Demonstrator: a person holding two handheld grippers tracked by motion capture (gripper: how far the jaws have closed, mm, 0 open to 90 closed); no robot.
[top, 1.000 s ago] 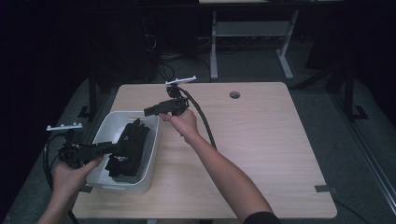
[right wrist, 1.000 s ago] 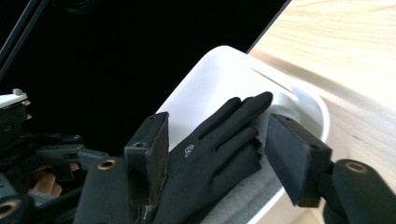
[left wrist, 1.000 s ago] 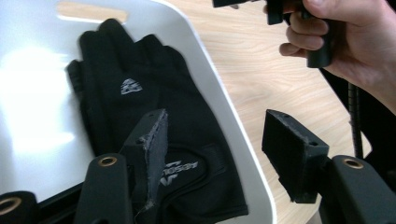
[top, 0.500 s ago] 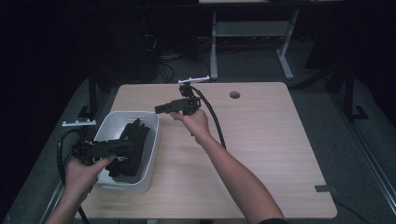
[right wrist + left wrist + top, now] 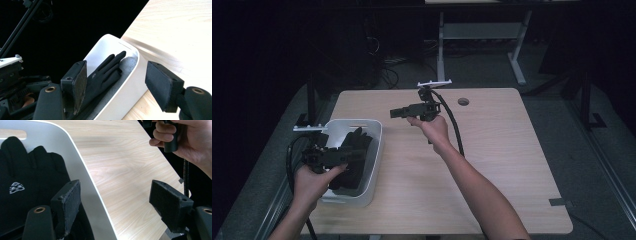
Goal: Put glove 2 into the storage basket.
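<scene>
Gloves, black, two as far as you can count, lie in one white bin; your left tongs above it and right tongs beside it have both just been opening, nothing between them.

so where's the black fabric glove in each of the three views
High view: the black fabric glove lies in the white plastic bin at the table's left edge, beside the left gripper.
Left gripper view: left side, inside the bin wall, a small white logo on its back.
Right gripper view: lower centre, fingers pointing to the bin's far end.
Shared landmark: the bin's white rim.
</scene>
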